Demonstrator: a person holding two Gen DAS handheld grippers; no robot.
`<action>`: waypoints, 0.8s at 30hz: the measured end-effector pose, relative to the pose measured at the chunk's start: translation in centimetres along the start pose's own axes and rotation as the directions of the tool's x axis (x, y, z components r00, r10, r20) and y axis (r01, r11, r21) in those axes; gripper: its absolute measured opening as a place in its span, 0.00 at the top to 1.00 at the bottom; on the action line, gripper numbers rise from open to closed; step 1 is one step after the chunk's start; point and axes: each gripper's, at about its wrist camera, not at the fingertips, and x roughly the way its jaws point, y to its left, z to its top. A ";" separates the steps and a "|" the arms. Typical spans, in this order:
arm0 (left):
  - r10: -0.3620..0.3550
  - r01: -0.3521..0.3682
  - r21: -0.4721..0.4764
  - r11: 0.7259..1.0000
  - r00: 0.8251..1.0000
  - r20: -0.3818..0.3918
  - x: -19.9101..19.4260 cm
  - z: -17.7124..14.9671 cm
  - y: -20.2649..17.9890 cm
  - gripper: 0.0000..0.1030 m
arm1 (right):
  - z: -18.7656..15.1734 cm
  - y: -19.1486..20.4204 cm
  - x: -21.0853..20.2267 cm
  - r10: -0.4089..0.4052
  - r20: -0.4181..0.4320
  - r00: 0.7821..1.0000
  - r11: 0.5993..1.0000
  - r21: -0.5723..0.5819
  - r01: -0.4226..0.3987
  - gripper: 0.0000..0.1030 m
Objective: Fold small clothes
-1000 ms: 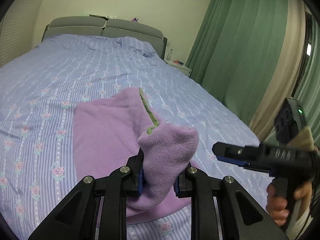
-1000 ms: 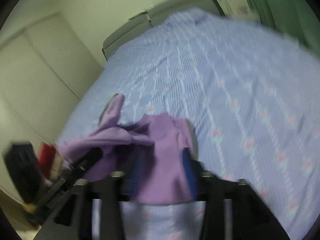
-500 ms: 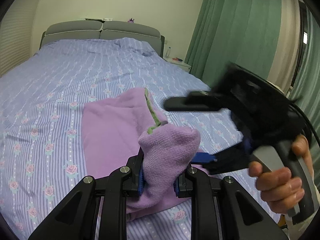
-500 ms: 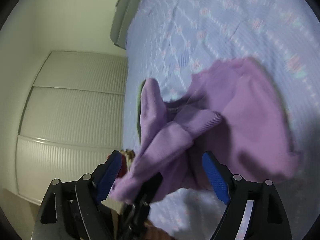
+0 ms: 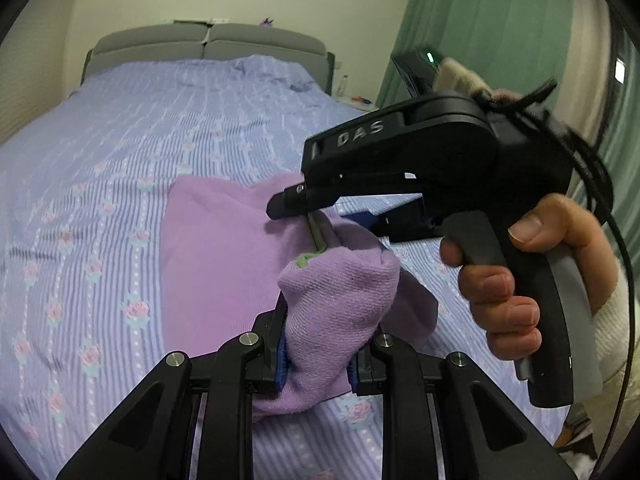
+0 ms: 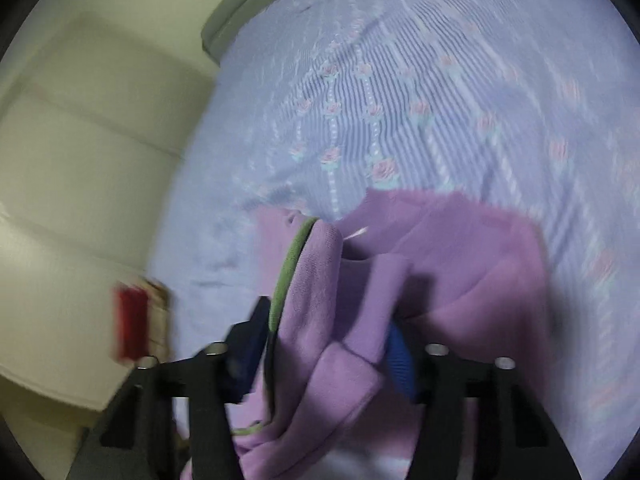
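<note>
A small purple garment [image 5: 224, 264] with a green-trimmed edge lies on the bed, partly lifted. My left gripper [image 5: 318, 354] is shut on a bunched purple fold at the garment's near end. My right gripper [image 6: 324, 354] has its blue pads around the green-trimmed edge and purple fabric [image 6: 320, 312]; that view is blurred. In the left wrist view the right gripper [image 5: 320, 216] comes in from the right, held by a hand, with its fingers at the green trim [image 5: 316, 236] just beyond my left grip.
The bed [image 5: 120, 152] has a lilac striped sheet with roses and a grey headboard [image 5: 208, 44]. Green curtains [image 5: 500, 32] hang on the right. A white wardrobe [image 6: 80, 160] and a red object [image 6: 132, 324] stand left of the bed.
The right gripper has swung in from the right and closed on the green-trimmed edge above my left grip. The left gripper keeps its hold on the fold.
</note>
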 end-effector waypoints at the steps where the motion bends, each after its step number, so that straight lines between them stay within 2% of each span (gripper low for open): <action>1: 0.006 -0.006 -0.013 1.000 1.000 0.000 0.2 -0.1 -0.2 0.78 | 0.4 0.7 0.1 -0.051 -0.009 0.999 0.997 -0.051 0.050 0.62; 3: 0.021 -0.020 -0.035 0.999 1.000 0.006 0.6 -0.3 -0.9 0.78 | 0.9 1.7 0.4 -0.129 -0.022 0.991 0.982 -0.144 0.125 0.71; 6: 0.021 -0.019 -0.087 0.996 0.999 0.028 1.5 -0.3 -2.1 0.78 | 2.0 2.4 0.4 -0.187 -0.021 0.982 0.950 -0.259 0.175 0.76; 9: 0.017 -0.014 -0.131 0.991 1.000 0.023 3.1 -0.2 -3.3 0.78 | 3.3 1.5 0.2 -0.237 -0.010 0.971 0.912 -0.348 0.219 0.77; 13: -0.008 0.006 -0.171 0.985 1.000 -0.010 5.2 -0.2 -3.8 0.75 | 2.7 -1.3 -0.2 -0.283 -0.015 0.959 0.885 -0.389 0.255 0.77; 16: -0.062 0.054 -0.163 0.985 0.997 -0.045 5.6 -0.6 -3.6 0.62 | 2.3 -3.6 0.4 -0.272 -0.034 0.962 0.902 -0.358 0.242 0.77; 18: -0.111 0.105 -0.119 0.987 0.993 -0.042 4.2 -0.7 -3.5 0.46 | 1.8 -4.5 0.5 -0.251 -0.033 0.967 0.914 -0.338 0.225 0.76; 19: -0.127 0.124 -0.085 0.989 0.991 -0.031 2.8 -1.0 -3.5 0.36 | 1.6 -4.7 0.4 -0.240 -0.019 0.971 0.915 -0.338 0.219 0.75; 20: -0.130 0.129 -0.055 0.990 0.992 -0.009 1.4 -1.3 -3.5 0.29 | 1.3 -4.8 0.1 -0.233 -0.007 0.972 0.917 -0.333 0.218 0.70; 22: -0.119 0.118 0.010 0.993 0.992 0.035 -1.2 -1.7 -3.4 0.26 | 1.0 -4.7 -0.2 -0.235 0.010 0.972 0.919 -0.324 0.226 0.66; 24: -0.109 0.100 0.105 0.989 0.990 0.087 -4.0 -2.4 -2.4 0.23 | 0.4 -4.2 -1.1 -0.262 0.039 0.964 0.911 -0.321 0.261 0.56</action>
